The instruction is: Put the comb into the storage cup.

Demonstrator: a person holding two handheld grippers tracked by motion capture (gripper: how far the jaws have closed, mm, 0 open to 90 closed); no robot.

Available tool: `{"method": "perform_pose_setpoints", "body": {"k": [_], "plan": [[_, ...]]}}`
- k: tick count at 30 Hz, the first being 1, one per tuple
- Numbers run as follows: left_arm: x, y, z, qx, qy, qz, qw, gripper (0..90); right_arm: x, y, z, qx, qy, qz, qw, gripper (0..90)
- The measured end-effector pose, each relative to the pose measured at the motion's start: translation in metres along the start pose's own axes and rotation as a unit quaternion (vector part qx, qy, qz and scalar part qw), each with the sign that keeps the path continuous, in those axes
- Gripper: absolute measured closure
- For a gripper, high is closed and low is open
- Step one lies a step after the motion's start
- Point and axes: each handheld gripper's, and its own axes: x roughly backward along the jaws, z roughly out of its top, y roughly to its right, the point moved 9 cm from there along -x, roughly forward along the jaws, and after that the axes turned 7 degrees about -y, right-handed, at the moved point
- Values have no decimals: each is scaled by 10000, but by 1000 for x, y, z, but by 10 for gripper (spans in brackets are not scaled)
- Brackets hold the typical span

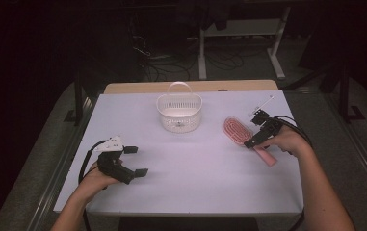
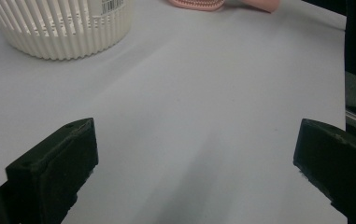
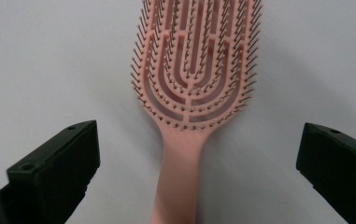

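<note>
— How's the right gripper (image 3: 199,163)?
— Jaws spread wide, one on each side of the pink hairbrush (image 3: 192,93) handle, not touching it. The brush lies bristles up on the white table (image 1: 195,163), right of the white basket (image 1: 179,113).
— And the left gripper (image 1: 136,160)?
— Also released, holding nothing, low over bare table near the front left.

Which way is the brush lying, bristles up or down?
Bristles up: the pink hairbrush lies flat on the table, pins facing the camera.

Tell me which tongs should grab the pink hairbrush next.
Right: the right tongs hover open over the hairbrush handle, straddling it. The left tongs sit far across the table.
</note>
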Motion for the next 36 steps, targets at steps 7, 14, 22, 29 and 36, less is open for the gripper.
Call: {"method": "perform_pose_setpoints", "body": {"k": [7, 14, 22, 29, 36], "plan": [[0, 0, 0, 0, -7, -2, 10000, 0, -7, -2, -3, -6, -147, 8, 9999, 0], [-1, 0, 0, -6, -14, -6, 10000, 0, -12, -3, -6, 5, -317, -54, 9995, 8], [-1, 0, 0, -6, -9, -1, 10000, 0, -15, -2, -6, -120, -452, -60, 9989, 68], [0, 0, 0, -4, -9, 1, 10000, 0, -15, -4, -7, -61, -500, 16, 9987, 171], [0, 0, 0, 1, -8, 3, 10000, 0, -14, -5, -8, -50, -562, 85, 9984, 307]]}}
